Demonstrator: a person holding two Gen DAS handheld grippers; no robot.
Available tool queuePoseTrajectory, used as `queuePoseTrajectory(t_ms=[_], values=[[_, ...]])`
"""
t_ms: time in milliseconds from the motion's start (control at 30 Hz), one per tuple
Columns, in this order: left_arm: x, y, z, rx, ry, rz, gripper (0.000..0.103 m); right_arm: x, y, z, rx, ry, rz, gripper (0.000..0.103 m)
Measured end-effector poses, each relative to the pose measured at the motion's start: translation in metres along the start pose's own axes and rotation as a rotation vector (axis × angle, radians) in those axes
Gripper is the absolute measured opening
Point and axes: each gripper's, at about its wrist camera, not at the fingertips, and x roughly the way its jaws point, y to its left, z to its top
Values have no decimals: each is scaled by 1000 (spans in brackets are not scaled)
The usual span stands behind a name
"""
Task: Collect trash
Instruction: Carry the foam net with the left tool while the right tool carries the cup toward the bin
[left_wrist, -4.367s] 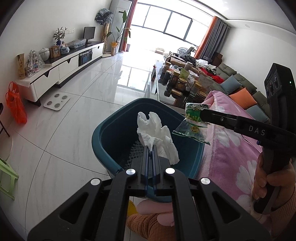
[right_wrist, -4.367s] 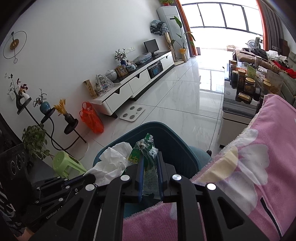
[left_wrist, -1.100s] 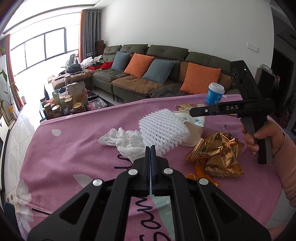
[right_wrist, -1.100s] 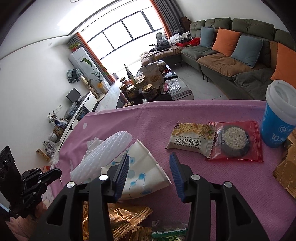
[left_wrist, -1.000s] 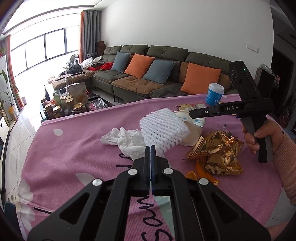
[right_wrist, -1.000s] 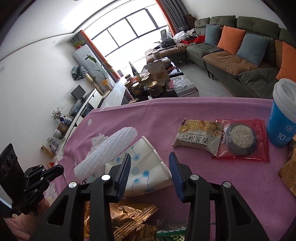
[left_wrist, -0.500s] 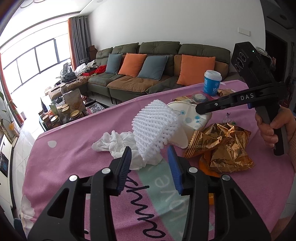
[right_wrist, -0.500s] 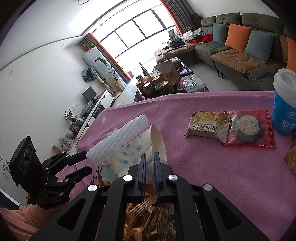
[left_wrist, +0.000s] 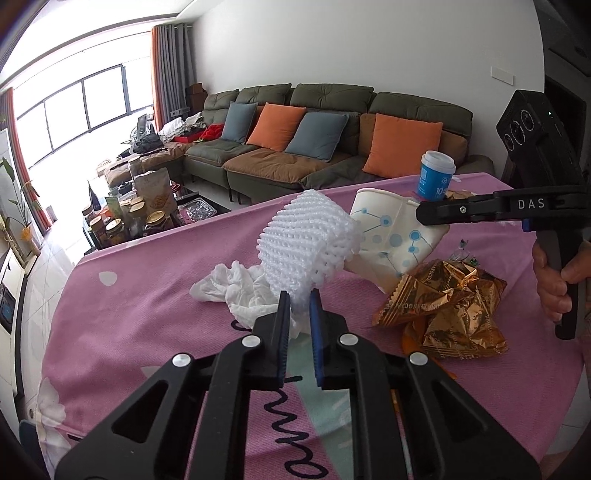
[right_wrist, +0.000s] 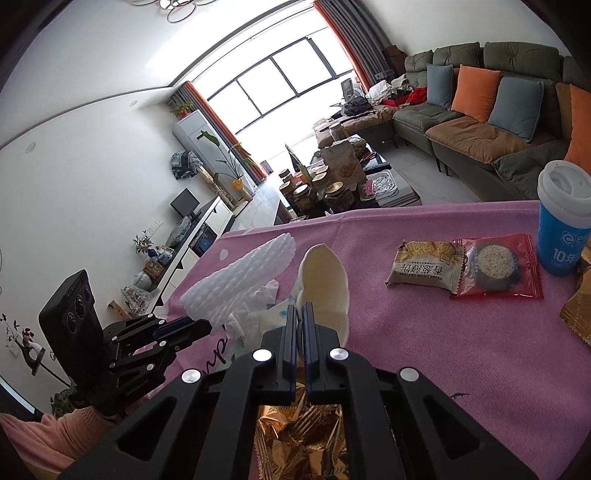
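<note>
The left gripper (left_wrist: 297, 301) is closing, and its blue pads already pinch the lower edge of the foam net (left_wrist: 303, 247). The net stands up from the jaws toward 12 o'clock, clear of the pink cloth (left_wrist: 147, 295). In the right wrist view the same net (right_wrist: 240, 284) sticks out from the left gripper (right_wrist: 201, 326) toward 1 o'clock.

The right gripper (right_wrist: 299, 312) is clenched on the rim of the paper cup (right_wrist: 325, 280). The cup is squashed flat, and its opening points toward 12 o'clock in that view. In the left wrist view the right gripper (left_wrist: 421, 216) comes in from 3 o'clock and holds the cup (left_wrist: 391, 236) tilted, with its blue dot pattern toward the camera. The cup touches the net on the net's 3 o'clock side. A hand (left_wrist: 554, 280) holds the handle of the right gripper at the edge of the picture.

Under the net, at 9 o'clock from the left jaws, lies a crumpled tissue (left_wrist: 236, 288) on the cloth. At 3 o'clock from these jaws lies a gold wrapper (left_wrist: 450, 306), just below the cup. In the right wrist view the wrapper (right_wrist: 299, 432) is directly below the right gripper.

Farther on the cloth, at 2 o'clock from the right gripper, lie a cracker pack (right_wrist: 424, 266) and a red cookie pack (right_wrist: 498, 267), touching each other. A blue cup (right_wrist: 561, 236) with a white lid stands upright just beside the red pack. Behind the table is a green sofa (left_wrist: 332, 122) with orange and blue cushions.
</note>
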Motion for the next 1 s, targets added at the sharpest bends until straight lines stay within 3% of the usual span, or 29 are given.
queuePoseTrajectory(t_ms=[267,567,1000], values=[[-51,14,-11,-55,-60,27,11,-11,21,6,-29,-59,-4,2],[-107,41,-48,-134,-63,86,11,-21,56,1,-66,-108,68,2],[-177,84,-109,-272,-66,202,11,23,118,-28,-85,-28,220,2]])
